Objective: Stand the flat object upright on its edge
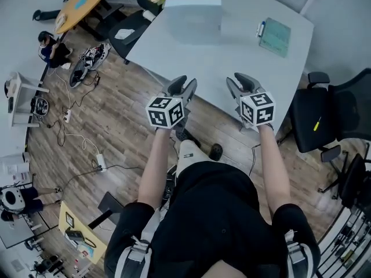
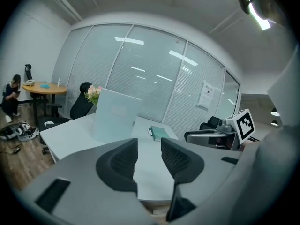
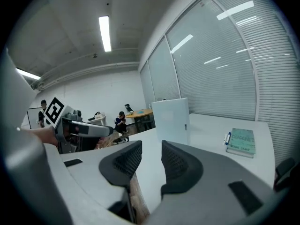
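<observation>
At the near edge of the table (image 1: 232, 62), gripping nothing, left gripper (image 1: 184, 86) and right gripper (image 1: 239, 83) narrowly parted; seemingly done, with pale panel (image 1: 194, 21) upright on its edge.

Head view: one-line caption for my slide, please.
Open, empty left gripper and right gripper at the near edge of the grey table; pale panel stands upright beyond, green book to its right.
</observation>
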The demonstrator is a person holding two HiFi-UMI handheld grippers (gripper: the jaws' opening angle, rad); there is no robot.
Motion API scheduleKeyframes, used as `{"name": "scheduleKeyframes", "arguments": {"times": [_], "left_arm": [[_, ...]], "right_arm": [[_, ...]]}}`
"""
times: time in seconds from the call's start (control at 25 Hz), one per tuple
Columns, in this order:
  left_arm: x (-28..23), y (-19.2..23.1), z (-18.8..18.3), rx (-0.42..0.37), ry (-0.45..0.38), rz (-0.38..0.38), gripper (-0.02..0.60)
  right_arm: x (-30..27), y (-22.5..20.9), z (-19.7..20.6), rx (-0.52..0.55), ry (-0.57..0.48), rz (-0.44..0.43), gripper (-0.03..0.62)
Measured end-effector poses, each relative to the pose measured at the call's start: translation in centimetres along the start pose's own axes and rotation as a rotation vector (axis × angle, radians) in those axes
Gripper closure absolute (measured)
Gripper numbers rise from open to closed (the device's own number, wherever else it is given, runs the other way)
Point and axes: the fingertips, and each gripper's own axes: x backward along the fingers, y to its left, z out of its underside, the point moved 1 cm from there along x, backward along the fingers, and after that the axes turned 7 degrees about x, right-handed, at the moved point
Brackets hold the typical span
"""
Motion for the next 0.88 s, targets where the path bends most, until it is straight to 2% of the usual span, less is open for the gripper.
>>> {"name": "scheduleKeyframes", "arguments": {"times": [0.2,0.28,0.52,0.56,0.68,0.88], "left_arm": [[3.1,-2.7,-0.4,-0.068,-0.016,-0.027,0.446],[4.7,-3.0,-0.9,-0.061,-0.041,-0.026,0.457],[8.8,-3.2,-3.0,-0.051,-0.136,-0.036,0.494],[9.3,-3.1,-3.5,-0.04,-0.161,-0.04,0.509],[10.5,-3.5,-4.4,-0.015,-0.222,-0.036,0.535],[12.0,-4.7,-5.6,-0.082,-0.278,-0.036,0.549]], "right_arm": [[3.0,1.7,-2.2,0.006,-0.094,-0.021,0.5],[3.5,2.5,-3.0,0.001,-0.126,-0.031,0.526],[5.7,5.0,-6.1,0.043,-0.194,-0.03,0.55],[6.1,5.4,-6.7,0.054,-0.2,-0.032,0.574],[7.4,6.4,-7.8,0.09,-0.206,-0.033,0.577],[9.0,6.8,-9.4,0.085,-0.277,-0.011,0.577]]}}
